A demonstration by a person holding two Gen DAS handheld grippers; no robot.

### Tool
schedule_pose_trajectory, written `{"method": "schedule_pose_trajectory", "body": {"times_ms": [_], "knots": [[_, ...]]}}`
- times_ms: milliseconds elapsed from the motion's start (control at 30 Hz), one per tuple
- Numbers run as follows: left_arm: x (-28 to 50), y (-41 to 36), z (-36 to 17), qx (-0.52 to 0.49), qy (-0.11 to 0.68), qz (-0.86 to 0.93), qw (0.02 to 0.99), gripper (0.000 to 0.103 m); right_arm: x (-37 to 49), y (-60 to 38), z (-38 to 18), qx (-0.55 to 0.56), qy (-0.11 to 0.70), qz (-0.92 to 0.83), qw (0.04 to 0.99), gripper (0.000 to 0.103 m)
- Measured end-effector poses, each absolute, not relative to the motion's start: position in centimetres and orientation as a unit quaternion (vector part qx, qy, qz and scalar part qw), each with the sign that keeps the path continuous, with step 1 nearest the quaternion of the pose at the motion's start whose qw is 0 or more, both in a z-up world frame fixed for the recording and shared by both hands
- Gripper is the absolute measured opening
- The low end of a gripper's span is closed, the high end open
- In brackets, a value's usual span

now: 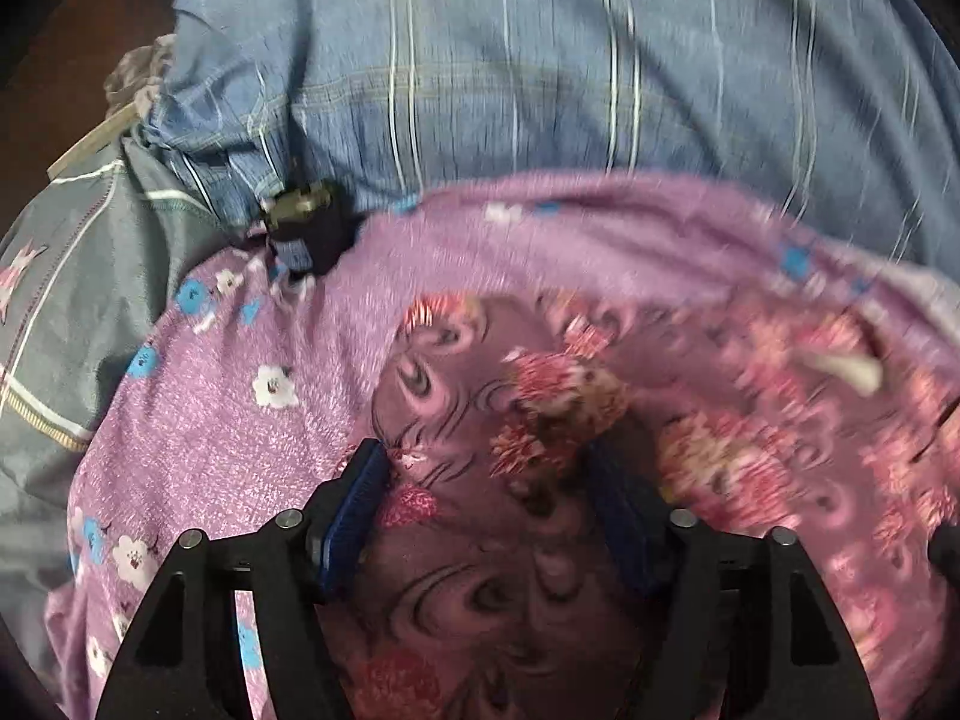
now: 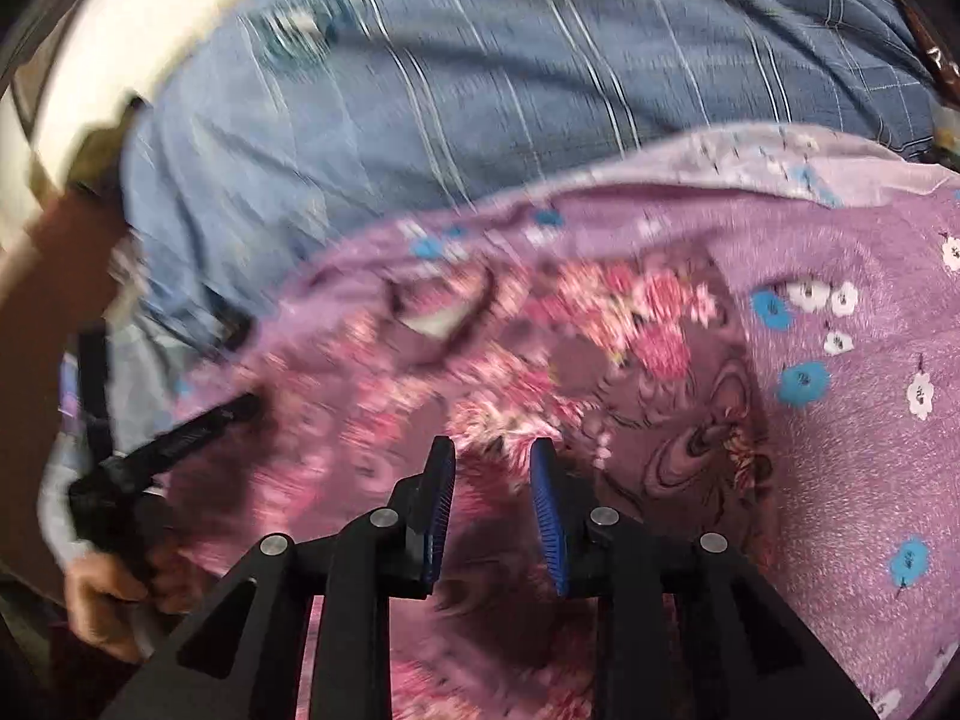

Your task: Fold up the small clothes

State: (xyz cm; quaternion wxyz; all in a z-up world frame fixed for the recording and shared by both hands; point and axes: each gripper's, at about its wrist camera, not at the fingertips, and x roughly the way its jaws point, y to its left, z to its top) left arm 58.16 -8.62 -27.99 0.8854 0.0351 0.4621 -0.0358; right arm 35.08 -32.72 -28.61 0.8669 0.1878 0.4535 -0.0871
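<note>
Seemingly one floral garment [image 1: 540, 408] beneath two open tongs [image 1: 486, 468].

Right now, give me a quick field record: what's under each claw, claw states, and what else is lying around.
garment being worked: dark floral cloth, lying on a lilac flowered cloth
left claw: open, nothing pinched, above the floral cloth
right claw: open with a narrow gap, nothing between its pads, above the floral cloth
behind: blue striped shirt
left edge: grey cloth with white stripes
person: hand holding the left tool, seen in the right view
image quality: motion blur, fine detail unclear
</note>
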Motion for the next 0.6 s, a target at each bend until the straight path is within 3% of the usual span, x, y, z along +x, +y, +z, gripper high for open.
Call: {"method": "schedule_pose_trajectory", "body": {"times_ms": [167,333,433,500,600], "knots": [[57.8,-7.4,-26.3,0.01,0.451,-0.038,0.891,0.069,34.9,-32.8,-28.1,0.189,0.443,-0.074,0.873,0.027],[52.7,-4.0,-23.7,-0.009,0.418,-0.024,0.908,0.069,32.4,-31.2,-25.1,0.176,0.393,-0.046,0.901,0.03],[51.4,-3.8,-25.6,0.009,0.456,-0.007,0.89,0.071,31.6,-29.4,-24.6,0.153,0.387,-0.037,0.908,0.03],[51.4,-4.2,-27.9,0.009,0.503,-0.022,0.864,0.077,32.4,-28.4,-26.6,0.138,0.427,-0.053,0.892,0.03],[50.4,-4.3,-26.5,0.007,0.513,-0.029,0.858,0.075,32.7,-27.5,-28.4,0.114,0.443,-0.075,0.886,0.03]]}}
